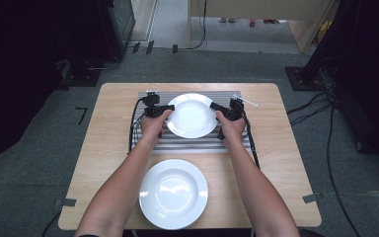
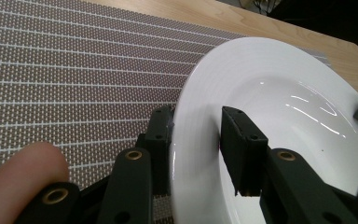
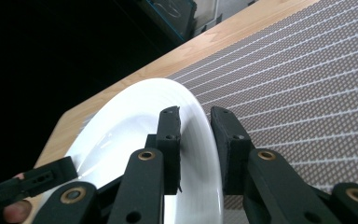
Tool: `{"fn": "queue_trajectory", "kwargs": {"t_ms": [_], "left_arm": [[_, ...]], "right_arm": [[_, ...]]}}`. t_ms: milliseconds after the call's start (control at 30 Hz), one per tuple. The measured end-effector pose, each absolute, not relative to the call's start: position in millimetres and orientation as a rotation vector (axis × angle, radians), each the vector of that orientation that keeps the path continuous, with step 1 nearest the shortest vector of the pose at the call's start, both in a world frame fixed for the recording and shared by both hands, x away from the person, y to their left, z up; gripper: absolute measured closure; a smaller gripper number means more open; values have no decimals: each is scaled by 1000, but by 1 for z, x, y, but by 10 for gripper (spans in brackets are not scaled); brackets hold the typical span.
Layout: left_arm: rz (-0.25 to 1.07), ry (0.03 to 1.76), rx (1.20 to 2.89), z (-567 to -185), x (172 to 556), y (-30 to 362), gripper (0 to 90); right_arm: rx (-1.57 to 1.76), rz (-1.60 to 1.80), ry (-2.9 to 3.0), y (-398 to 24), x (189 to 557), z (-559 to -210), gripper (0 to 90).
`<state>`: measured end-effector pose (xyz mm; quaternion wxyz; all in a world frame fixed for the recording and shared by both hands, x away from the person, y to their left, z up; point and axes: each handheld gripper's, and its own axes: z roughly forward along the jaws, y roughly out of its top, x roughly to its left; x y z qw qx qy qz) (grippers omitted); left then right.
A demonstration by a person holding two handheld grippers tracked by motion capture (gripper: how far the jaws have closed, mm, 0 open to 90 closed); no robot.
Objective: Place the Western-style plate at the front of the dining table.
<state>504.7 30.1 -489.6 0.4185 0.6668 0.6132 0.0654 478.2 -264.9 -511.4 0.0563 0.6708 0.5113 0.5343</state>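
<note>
your left hand-held gripper point(image 1: 164, 109) is pinching the left rim of the far plate point(image 1: 192, 115), and your right hand-held gripper point(image 1: 220, 111) is pinching its right rim. that plate is over the striped mat point(image 1: 187, 143) at the far middle of the tabletop point(image 1: 113, 133); you cannot tell from above whether it rests on the mat or is raised off it.

in the left gripper view your left hand-held gripper point(image 2: 196, 137) has one jaw under the plate point(image 2: 279, 116) rim and the other on its upper face, both against the white surface, with the woven mat point(image 2: 74, 74) spread out behind. a fingertip point(image 2: 21, 175) of yours shows at the lower left, and a dark part of the other gripper sits at the plate's far edge.

in the right gripper view your right hand-held gripper point(image 3: 196, 137) clamps the plate point(image 3: 130, 126) rim the same way, one jaw on each face, with the mat point(image 3: 298, 84) to the right and the wood edge beyond.

a second plate point(image 1: 173, 193), white and deep like the first, lies flat on the bare wood at the near edge, between your forearms and well apart from both grippers. a small white stick-like thing point(image 1: 245, 100), too small to make out, lies on the mat's far right corner.
</note>
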Motion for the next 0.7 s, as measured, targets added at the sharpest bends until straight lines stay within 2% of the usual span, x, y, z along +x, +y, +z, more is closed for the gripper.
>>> {"fn": "queue_trajectory", "kwargs": {"t_ms": [467,600,700], "left_arm": [[164,1569,1673,-496,507,30,660],[201,1499,1696,-493,505,33,617],[219,1469,1700,-486,503,42,564]], "right_arm": [[1978,1548,1556,-258,488,-524,711],[1932,1513,1589,-258,487,-521,703],[1834,1469,1583,-258,485,-512,613]]}}
